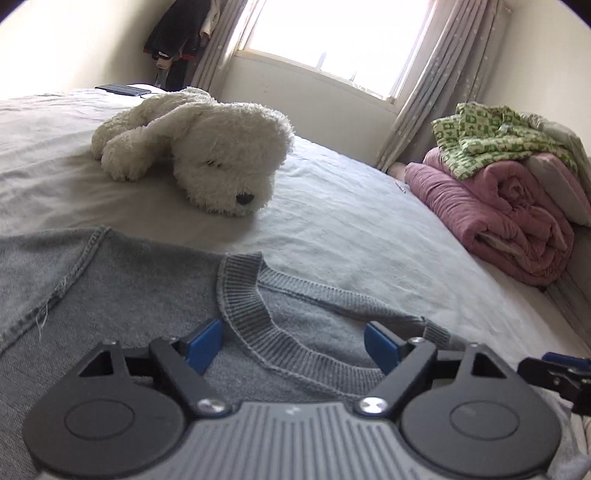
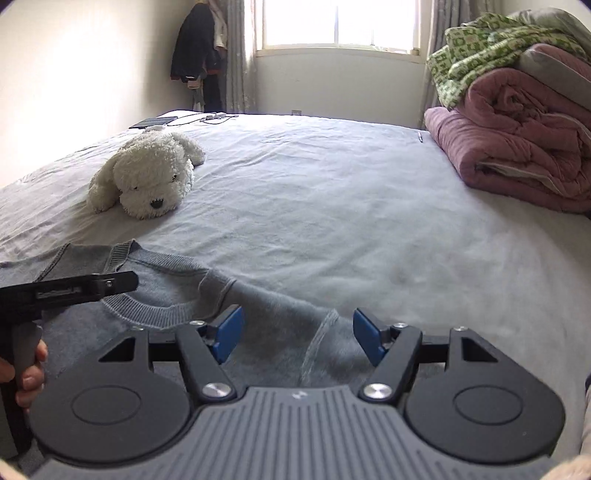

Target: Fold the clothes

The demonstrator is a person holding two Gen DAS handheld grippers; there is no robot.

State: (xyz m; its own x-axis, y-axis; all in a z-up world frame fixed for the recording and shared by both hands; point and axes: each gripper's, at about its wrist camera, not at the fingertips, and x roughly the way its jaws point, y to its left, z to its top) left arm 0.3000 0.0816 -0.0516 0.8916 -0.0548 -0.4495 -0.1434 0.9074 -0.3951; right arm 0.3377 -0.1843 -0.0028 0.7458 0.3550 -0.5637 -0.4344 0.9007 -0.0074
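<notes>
Both wrist views low over bed (image 2: 332,206), facing window (image 1: 332,33); share plush dog (image 1: 207,155).

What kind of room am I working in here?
Most likely a bedroom: the grey sweater lies on a wide bed, with a plush dog, folded quilts stacked at the side, and a curtained window behind.

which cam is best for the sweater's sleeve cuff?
Right wrist. The cuff of the grey sweater lies between the open right tongs. In the left wrist view the open left tongs frame the collar; the cuff isn't clearly visible.
</notes>
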